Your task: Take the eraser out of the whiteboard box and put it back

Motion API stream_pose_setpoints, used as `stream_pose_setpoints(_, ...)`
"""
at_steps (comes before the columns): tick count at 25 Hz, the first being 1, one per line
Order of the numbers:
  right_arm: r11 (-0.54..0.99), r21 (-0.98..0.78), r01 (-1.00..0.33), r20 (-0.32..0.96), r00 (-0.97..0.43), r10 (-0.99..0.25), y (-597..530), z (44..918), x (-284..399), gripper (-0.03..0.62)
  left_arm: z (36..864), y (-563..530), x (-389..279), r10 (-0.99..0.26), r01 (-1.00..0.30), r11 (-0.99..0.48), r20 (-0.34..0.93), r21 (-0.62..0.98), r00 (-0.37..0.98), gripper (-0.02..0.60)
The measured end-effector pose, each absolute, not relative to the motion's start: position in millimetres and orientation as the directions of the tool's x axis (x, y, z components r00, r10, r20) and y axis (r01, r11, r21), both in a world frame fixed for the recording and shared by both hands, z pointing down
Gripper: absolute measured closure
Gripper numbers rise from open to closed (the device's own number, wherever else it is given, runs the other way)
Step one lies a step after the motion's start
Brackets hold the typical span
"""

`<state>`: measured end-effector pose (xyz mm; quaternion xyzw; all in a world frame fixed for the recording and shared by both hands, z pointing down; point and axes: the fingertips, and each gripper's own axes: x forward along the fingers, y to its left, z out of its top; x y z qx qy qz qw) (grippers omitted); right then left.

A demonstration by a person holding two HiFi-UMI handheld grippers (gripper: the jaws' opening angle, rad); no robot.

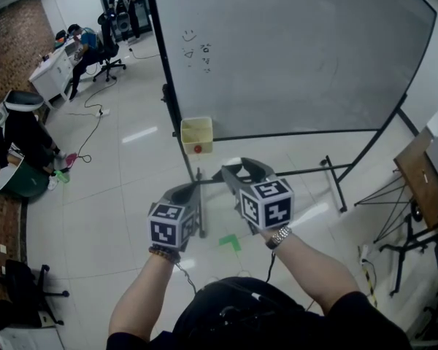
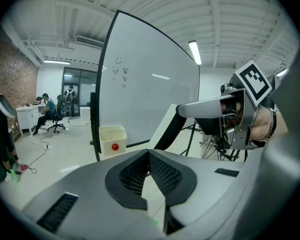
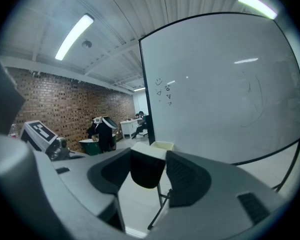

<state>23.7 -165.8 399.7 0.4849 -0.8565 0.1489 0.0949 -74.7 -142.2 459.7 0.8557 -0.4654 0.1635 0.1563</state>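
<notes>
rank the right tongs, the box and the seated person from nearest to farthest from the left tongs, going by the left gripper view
1. right tongs: close by at the right, shut on the eraser.
2. box: ahead and a little left, at the whiteboard's lower corner.
3. seated person: far off at the left.

Both forearms reach out front, left arm (image 1: 141, 297) and right arm (image 1: 315, 265) roughly parallel. Left gripper (image 2: 149, 155): jaws fully together, nothing between them. Right gripper (image 3: 149, 155): just beside the left, slightly further forward, jaws apart and clamped on the eraser (image 3: 147, 171). Both grippers tilt slightly downward.
</notes>
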Motion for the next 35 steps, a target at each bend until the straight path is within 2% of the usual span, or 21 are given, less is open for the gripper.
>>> stream_pose_setpoints(16,0.503,-0.182,-0.845,0.318,-0.534,-0.783,-165.6,407.1,36.0,0.344,462.3,-144.0,-68.0,-0.755,-0.864,-0.498,0.456,0.07,0.472,0.58)
stream_pose_setpoints(18,0.504,-0.183,-0.844,0.32,-0.536,-0.781,-165.1,408.1,38.5,0.344,463.1,-143.6,-64.4,-0.752,-0.862,-0.503,0.458,0.067,0.474,0.545)
stream_pose_setpoints(20,0.507,-0.185,-0.842,0.322,-0.539,-0.778,-164.7,409.3,40.1,0.344,463.5,-143.1,-60.4,-0.749,-0.858,-0.51,0.46,0.062,0.478,0.545)
stream_pose_setpoints(22,0.512,-0.185,-0.839,0.324,-0.544,-0.774,-165.0,411.0,41.4,0.344,464.6,-142.9,-55.9,-0.745,-0.854,-0.517,0.462,0.056,0.481,0.511)
stream_pose_setpoints(24,0.517,-0.185,-0.836,0.326,-0.548,-0.77,-165.8,412.8,43.1,0.344,465.2,-143.0,-50.5,-0.741,-0.85,-0.524,0.463,0.054,0.486,0.504)
stream_pose_setpoints(25,0.52,-0.185,-0.834,0.327,-0.551,-0.768,-166.2,413.5,43.9,0.344,465.3,-143.1,-47.8,-0.74,-0.848,-0.527,0.462,0.053,0.489,0.472)
stream_pose_setpoints(27,0.527,-0.185,-0.829,0.328,-0.558,-0.762,-166.8,414.7,45.2,0.344,465.3,-143.4,-42.8,-0.739,-0.844,-0.534,0.461,0.046,0.492,0.465)
stream_pose_setpoints(28,0.532,-0.186,-0.826,0.328,-0.562,-0.759,-166.8,415.1,45.7,0.344,465.1,-143.6,-40.2,-0.738,-0.843,-0.537,0.46,0.043,0.493,0.442)
stream_pose_setpoints(35,0.579,-0.185,-0.794,0.332,-0.605,-0.724,-162.8,416.0,47.6,0.344,460.4,-142.7,-19.0,-0.739,-0.833,-0.553,0.447,0.025,0.504,0.406)
